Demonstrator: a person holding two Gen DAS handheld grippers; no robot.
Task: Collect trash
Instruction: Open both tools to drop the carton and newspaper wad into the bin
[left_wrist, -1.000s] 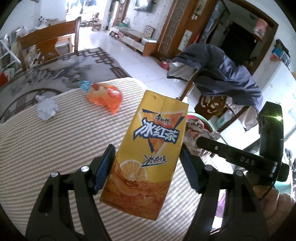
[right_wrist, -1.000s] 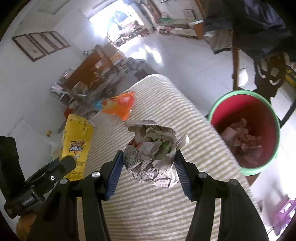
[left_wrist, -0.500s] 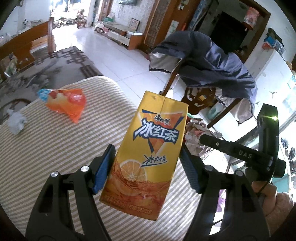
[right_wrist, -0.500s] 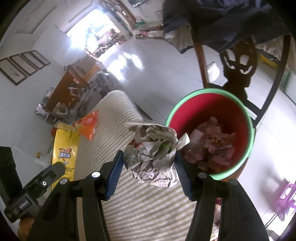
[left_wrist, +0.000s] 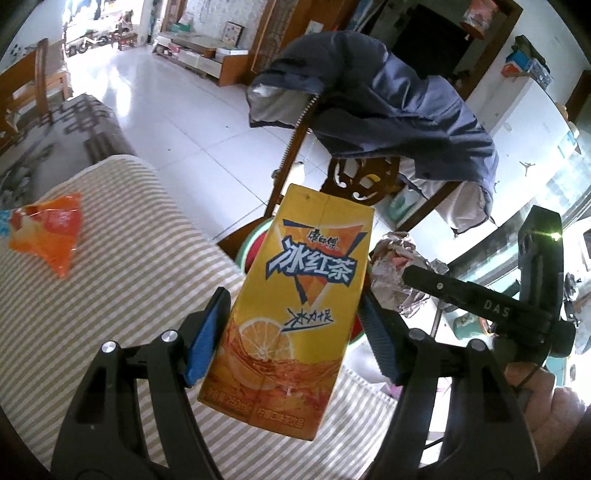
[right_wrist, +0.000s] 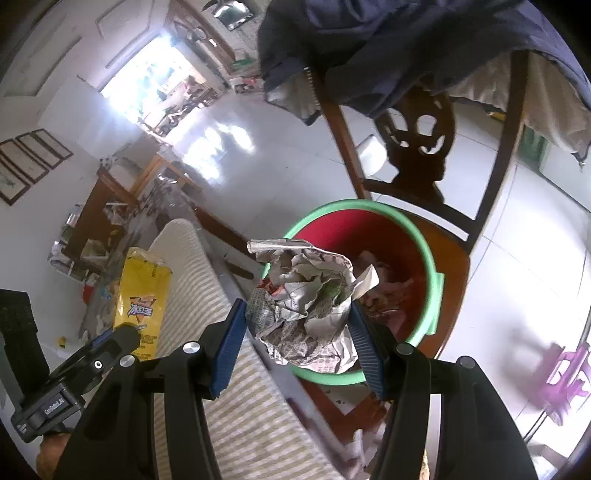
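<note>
My left gripper (left_wrist: 291, 339) is shut on a yellow iced-tea carton (left_wrist: 295, 302) and holds it upright above the striped table's edge. My right gripper (right_wrist: 299, 339) is shut on a crumpled newspaper ball (right_wrist: 306, 299) and holds it over the near rim of a red bucket with a green rim (right_wrist: 436, 280) that holds trash. The bucket sits on a wooden chair seat (right_wrist: 454, 266). In the left wrist view the newspaper ball (left_wrist: 395, 273) and the right gripper's body (left_wrist: 480, 302) show to the right of the carton. The carton also shows in the right wrist view (right_wrist: 142, 295).
An orange snack wrapper (left_wrist: 51, 229) lies on the striped tablecloth (left_wrist: 110, 295) at the left. A dark blue jacket (left_wrist: 369, 107) hangs over the wooden chair back (right_wrist: 417, 147) beyond the bucket. White tiled floor surrounds the table.
Both grippers have moved right, from over the table toward its edge. The newspaper ball now hangs over the bucket's rim. The white crumpled paper has left the left wrist view.
</note>
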